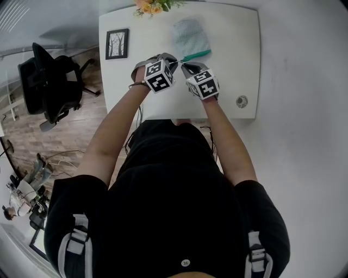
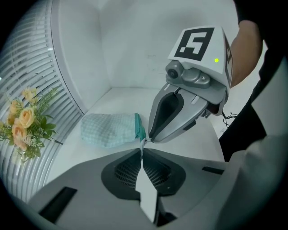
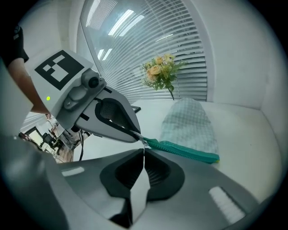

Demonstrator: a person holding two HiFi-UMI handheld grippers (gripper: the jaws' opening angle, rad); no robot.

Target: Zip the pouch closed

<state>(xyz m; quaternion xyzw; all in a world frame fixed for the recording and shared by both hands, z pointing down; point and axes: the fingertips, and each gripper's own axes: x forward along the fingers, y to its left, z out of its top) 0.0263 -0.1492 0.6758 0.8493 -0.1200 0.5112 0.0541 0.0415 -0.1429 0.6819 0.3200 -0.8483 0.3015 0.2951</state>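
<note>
Teal checked pouch [image 1: 190,36] flat on white table [image 1: 234,81] – far side, nr flowers [image 1: 152,6], green zipper [image 3: 180,150] along its near edge, L gripper [image 2: 142,152] jaws together – pinched on zipper end, R gripper [image 3: 144,150] likewise clamped there, tip to tip.

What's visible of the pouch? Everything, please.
The pouch is a soft, pale blue-green checked fabric bag. It lies flat on the white table near the flowers. A teal zipper runs along one long edge; whether it's open can't be told. The left tool and right tool are both shut at the zipper's near end, apparently pinching it.
</note>
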